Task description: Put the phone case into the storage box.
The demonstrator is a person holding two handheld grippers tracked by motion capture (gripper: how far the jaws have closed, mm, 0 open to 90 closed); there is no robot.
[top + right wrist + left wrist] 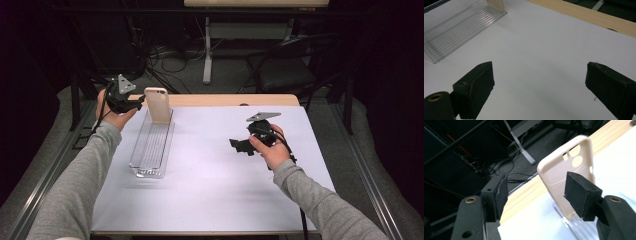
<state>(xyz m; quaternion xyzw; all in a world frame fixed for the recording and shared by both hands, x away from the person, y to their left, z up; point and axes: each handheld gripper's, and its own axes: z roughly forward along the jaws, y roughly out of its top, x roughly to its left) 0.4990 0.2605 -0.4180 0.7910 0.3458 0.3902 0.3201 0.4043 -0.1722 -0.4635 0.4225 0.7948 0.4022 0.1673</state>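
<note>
While the phone case [157, 104] stands upright at the far end of the clear ribbed tray [151, 150], the left gripper [131, 102] sits just beside its left edge. In the left gripper view the jaws stand apart: one pad [579, 192] lies in front of the case's inner face, the other pad [502, 192] is well off to the side, and neither presses on the case [564, 176]. Nothing is held. The tray's end wall appears to be what keeps the case on end, which would explain why it stands with no grip on it. Its camera cut-outs are at the top, its hollow side toward the left gripper. The right gripper [243, 145] hangs over bare white surface [210, 190], well apart from the tray, jaws wide and empty, apparently parked clear of the working area.
</note>
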